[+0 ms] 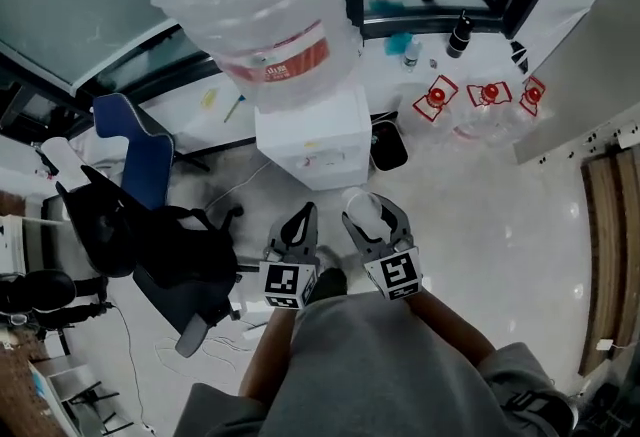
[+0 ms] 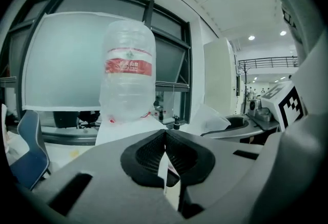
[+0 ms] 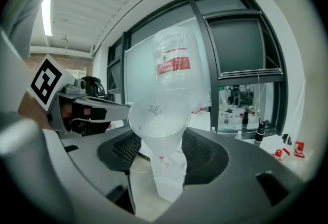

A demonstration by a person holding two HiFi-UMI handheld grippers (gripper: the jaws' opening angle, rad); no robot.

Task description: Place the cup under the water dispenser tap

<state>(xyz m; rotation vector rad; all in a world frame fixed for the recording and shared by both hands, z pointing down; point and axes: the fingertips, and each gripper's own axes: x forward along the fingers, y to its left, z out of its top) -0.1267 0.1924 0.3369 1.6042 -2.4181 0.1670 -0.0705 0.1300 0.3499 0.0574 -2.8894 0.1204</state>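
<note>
The cup [image 3: 160, 130] is clamped in the right hand-held gripper [image 1: 376, 223], short of the water dispenser [image 1: 312, 137]; the left hand-held gripper [image 1: 298, 231] is closed, empty. Best to hold it lightly, mouth up, and approach low under the unseen tap.

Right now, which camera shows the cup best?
The right gripper view: the clear cup fills the middle, held between the right tongs. The head view shows only its pale top from above. The left gripper view shows a pale shape, perhaps the cup.
</note>
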